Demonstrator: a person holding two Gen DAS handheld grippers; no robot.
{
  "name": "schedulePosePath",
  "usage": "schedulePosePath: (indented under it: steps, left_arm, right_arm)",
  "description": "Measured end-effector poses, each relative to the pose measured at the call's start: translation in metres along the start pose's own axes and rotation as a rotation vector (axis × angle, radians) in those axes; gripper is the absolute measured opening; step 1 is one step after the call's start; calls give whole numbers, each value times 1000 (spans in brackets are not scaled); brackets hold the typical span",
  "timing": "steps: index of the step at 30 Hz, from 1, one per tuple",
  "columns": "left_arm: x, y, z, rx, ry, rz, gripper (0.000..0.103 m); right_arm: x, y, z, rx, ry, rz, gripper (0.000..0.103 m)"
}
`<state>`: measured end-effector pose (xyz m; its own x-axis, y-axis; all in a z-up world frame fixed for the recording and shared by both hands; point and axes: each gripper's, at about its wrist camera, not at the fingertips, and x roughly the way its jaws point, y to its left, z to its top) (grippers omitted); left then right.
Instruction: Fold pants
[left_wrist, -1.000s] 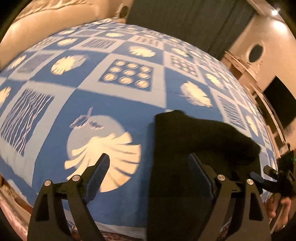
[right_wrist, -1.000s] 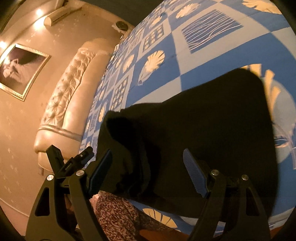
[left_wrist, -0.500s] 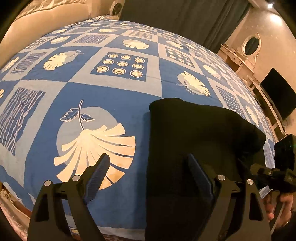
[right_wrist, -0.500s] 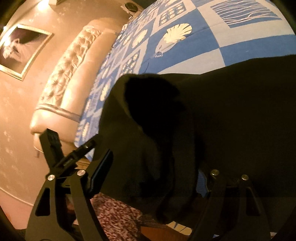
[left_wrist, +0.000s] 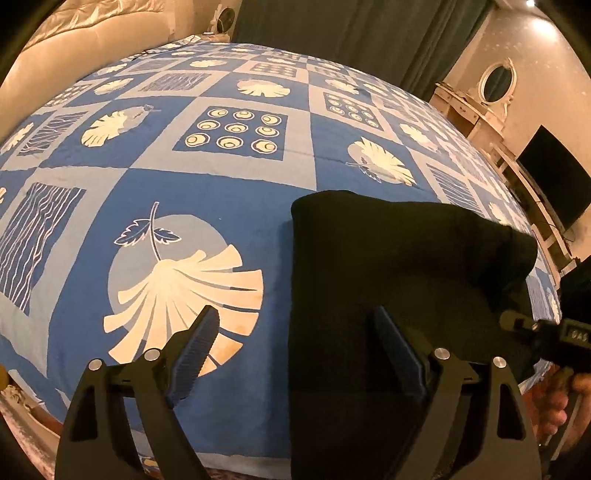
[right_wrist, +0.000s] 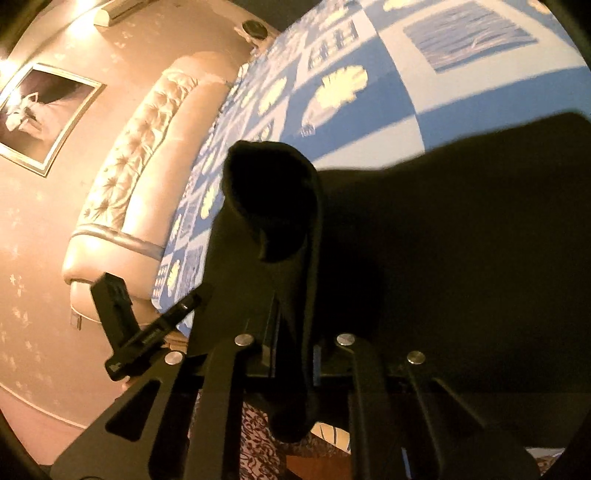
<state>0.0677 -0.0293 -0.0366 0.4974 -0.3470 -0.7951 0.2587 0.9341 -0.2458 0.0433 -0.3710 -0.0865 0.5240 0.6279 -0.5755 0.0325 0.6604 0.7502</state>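
The black pants (left_wrist: 388, 280) lie partly folded at the lower right of the left view, on the blue patterned bedspread (left_wrist: 207, 192). The right gripper (right_wrist: 291, 350) is clamped on a raised fold of the pants. The left gripper (left_wrist: 295, 347) stands wide apart, holding nothing. The thick fold may slip out and the layers could fall open.
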Motion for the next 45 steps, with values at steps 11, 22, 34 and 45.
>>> schedulePosePath:
  steps: [11,22,34,45]
  left_arm:
    - [-15,-25,0,64,-48,-36,85]
    - [-10,-32,-3,112,-31,-5,85]
    - [-5,-35,-8,123,-12,-11,85]
    - [5,-37,-15,100,47,-62,85]
  right_arm:
    - [-55,-15,11,3,-81,-40,11]
    - [-100,-61,9,77,-144,-132,11]
    - [-104,-84,6,134,-154,-150,11]
    - [-103,-111,0,219,-130,-117,12]
